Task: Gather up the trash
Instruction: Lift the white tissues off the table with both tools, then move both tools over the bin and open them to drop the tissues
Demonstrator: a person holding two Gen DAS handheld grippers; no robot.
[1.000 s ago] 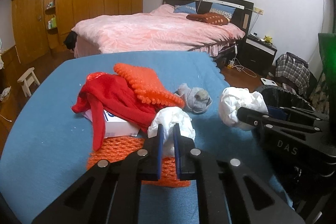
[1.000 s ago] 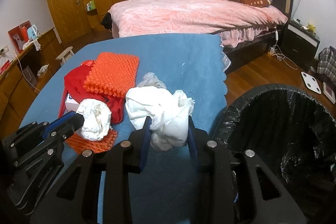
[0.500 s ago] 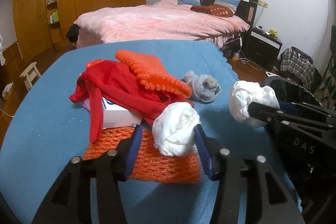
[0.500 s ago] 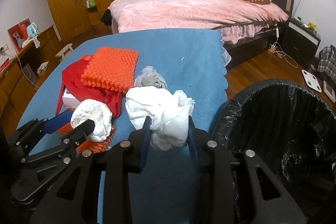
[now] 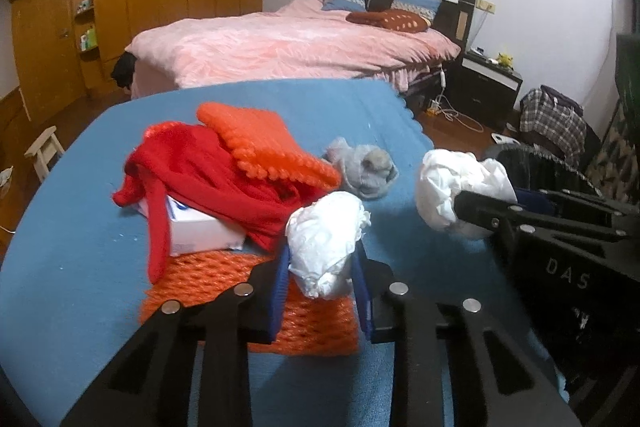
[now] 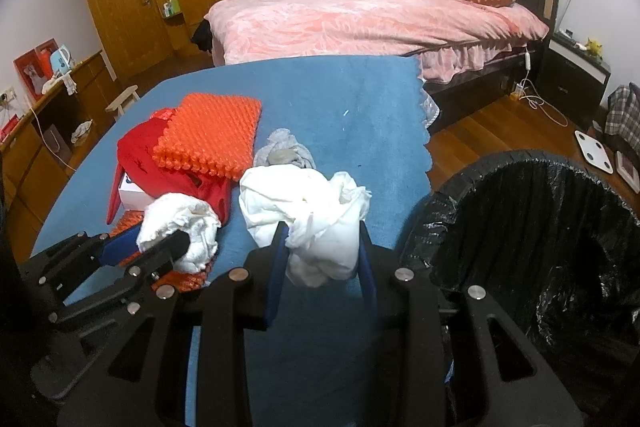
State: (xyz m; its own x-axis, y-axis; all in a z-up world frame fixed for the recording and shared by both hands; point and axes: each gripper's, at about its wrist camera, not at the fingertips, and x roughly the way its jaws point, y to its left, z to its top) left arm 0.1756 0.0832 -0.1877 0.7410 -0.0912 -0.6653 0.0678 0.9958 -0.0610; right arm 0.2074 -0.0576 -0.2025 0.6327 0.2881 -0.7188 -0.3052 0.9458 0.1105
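On the blue-covered table point(image 5: 76, 227) a small crumpled white paper wad point(image 5: 326, 231) lies at the edge of an orange mesh sheet point(image 5: 248, 279). My left gripper point(image 5: 320, 267) is around this wad, its jaws closing and the blue pads touching both of its sides. A larger crumpled white paper wad point(image 6: 308, 211) is raised just above the cloth, and my right gripper point(image 6: 322, 239) is shut on it. A bin lined with a black bag point(image 6: 500, 159) stands open to the right of that gripper, beside the table.
A red cloth point(image 5: 208, 179) lies over a white box point(image 5: 200, 227), with an orange spiked mat point(image 5: 260, 143) on top. Behind the wads sits a grey balled sock point(image 5: 364, 167). A pink bed point(image 6: 360, 15) and a wooden floor lie beyond the table's far edge.
The left jaws were shut in front of the small wad, then spread wide around it, and now have narrowed onto it. The right gripper and its wad have not moved.
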